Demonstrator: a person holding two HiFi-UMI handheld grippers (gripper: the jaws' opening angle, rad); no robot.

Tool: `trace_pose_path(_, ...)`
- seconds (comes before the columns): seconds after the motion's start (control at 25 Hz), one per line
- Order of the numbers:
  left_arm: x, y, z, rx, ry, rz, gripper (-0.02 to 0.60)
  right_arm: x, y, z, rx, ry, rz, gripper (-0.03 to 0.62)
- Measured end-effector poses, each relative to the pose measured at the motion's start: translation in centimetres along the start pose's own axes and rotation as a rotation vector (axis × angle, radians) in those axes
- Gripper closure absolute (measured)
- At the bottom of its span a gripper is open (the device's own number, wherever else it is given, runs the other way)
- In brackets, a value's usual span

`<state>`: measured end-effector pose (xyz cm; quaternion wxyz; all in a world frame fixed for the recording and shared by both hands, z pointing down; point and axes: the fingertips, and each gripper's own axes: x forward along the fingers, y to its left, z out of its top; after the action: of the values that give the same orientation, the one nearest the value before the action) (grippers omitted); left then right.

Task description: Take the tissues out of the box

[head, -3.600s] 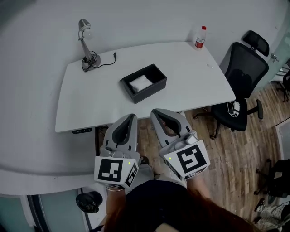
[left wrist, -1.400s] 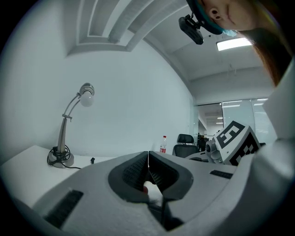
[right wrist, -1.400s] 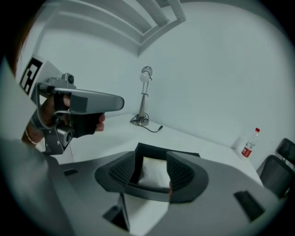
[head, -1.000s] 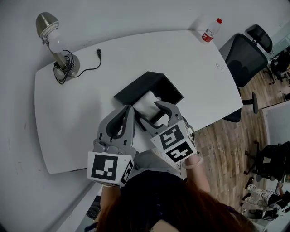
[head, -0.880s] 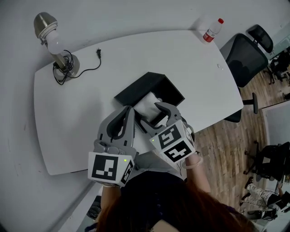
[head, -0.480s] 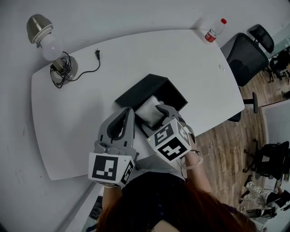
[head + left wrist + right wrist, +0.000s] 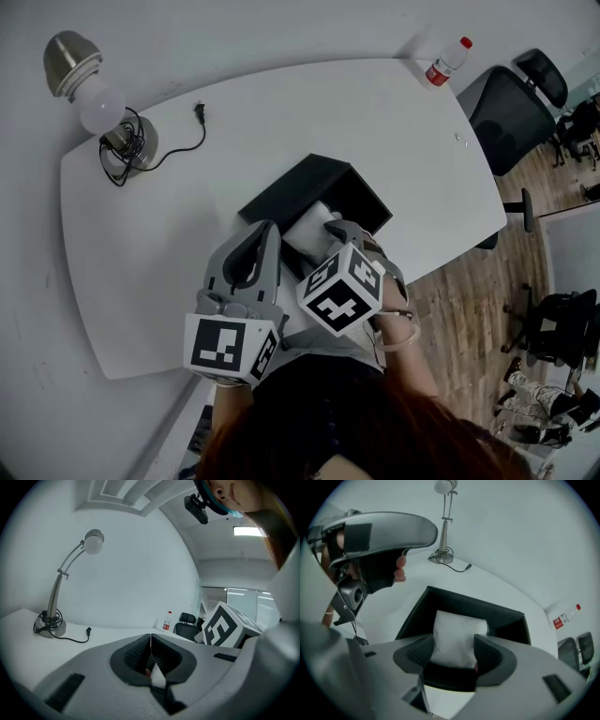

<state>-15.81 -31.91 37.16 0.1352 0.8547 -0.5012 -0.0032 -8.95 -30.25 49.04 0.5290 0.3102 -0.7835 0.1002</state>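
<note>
**A:** Where's the soft white tissue pack [image 7: 457, 627]?

**B:** In the open black box [image 7: 465, 603], right under the right gripper [image 7: 454, 645]. Its jaws just opened wide and straddle it, no squeeze yet. The left gripper [image 7: 150, 654] has its jaws shut, empty.

No readable text, bottle [image 7: 446, 62] label too small

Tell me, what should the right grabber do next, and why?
Probably ease the right gripper down around the tissues. Its jaws have just been opening and stand wide with the tissues between them, not pinched, in the black box.
</note>
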Motion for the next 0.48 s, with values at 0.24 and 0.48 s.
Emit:
trace_pose_path(0.24,-0.03,-0.15,0.22,0.005,-0.001,-0.006,0.56,0.05,-0.17,-0.12,-0.024,0.017,-0.013,0.354)
trace_pose_path(0.48,-0.41,-0.52,0.48,0.019,-0.004,-0.005,0.56,-0.24,-0.37,-0.01,-0.029,-0.006,-0.023,0.375)
